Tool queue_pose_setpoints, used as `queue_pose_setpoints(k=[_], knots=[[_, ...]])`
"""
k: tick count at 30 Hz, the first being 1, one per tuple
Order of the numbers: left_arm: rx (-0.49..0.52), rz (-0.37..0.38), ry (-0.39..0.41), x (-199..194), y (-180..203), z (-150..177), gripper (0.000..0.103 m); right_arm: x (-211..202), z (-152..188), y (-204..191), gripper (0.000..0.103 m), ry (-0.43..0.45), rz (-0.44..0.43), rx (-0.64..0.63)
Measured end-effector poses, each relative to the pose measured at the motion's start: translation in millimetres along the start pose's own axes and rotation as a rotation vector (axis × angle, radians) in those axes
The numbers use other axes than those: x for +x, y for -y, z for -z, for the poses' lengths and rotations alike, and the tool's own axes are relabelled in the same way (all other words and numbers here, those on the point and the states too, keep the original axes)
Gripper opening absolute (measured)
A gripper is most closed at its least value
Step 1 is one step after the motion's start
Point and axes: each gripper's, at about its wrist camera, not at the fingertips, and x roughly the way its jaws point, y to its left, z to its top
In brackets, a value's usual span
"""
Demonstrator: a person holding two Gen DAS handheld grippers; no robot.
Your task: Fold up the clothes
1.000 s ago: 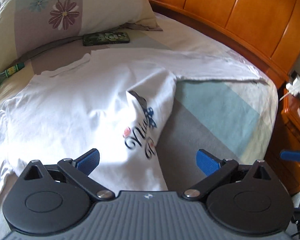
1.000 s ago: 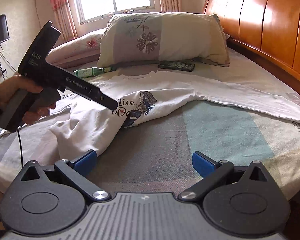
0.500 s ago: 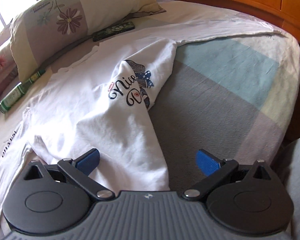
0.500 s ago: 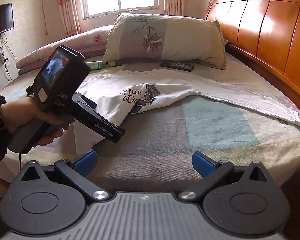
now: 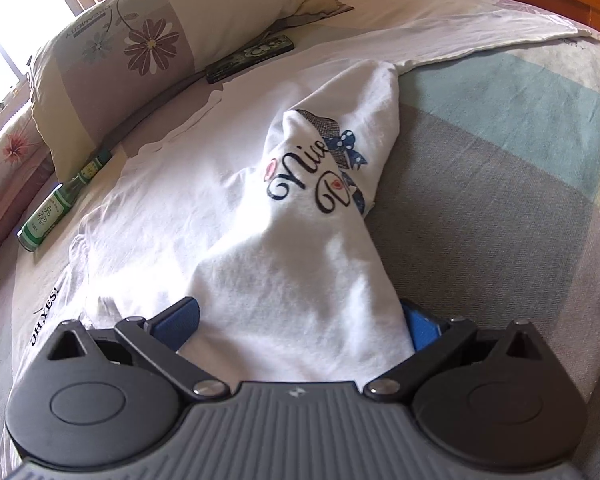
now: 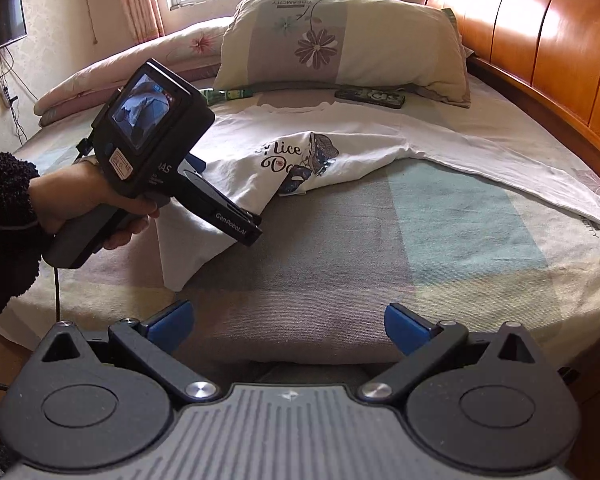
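Observation:
A white long-sleeved shirt with a "Nice Day" print lies crumpled on the bed, one sleeve stretched out toward the headboard. My left gripper is open, and the shirt's near corner lies between its blue fingers. In the right wrist view a hand holds the left gripper low over the shirt at its near edge. My right gripper is open with nothing in it, off the foot of the bed and well away from the shirt.
A flowered pillow sits at the head of the bed, with a green bottle and a dark flat case beside it. The striped bedsheet lies bare to the right of the shirt. A wooden headboard runs along the right side.
My left gripper has come down and forward onto the shirt's near corner, so cloth now lies between its open fingers. The right gripper has stayed open and shifted only slightly.

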Motion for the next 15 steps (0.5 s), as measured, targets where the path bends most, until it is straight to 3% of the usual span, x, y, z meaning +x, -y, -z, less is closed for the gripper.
queue_pose_setpoints(k=[6, 15], knots=[[-0.009, 0.028, 0.032, -5.1, -38.0, -3.5, 0.102, 18.6, -6.6, -3.2, 0.103, -0.041, 0.016, 0.002], [-0.142, 0.073, 0.075, -6.7, -115.6, -6.5, 0.103, 51.3, -14.8, -3.4, 0.103, -0.102, 0.014, 0.018]])
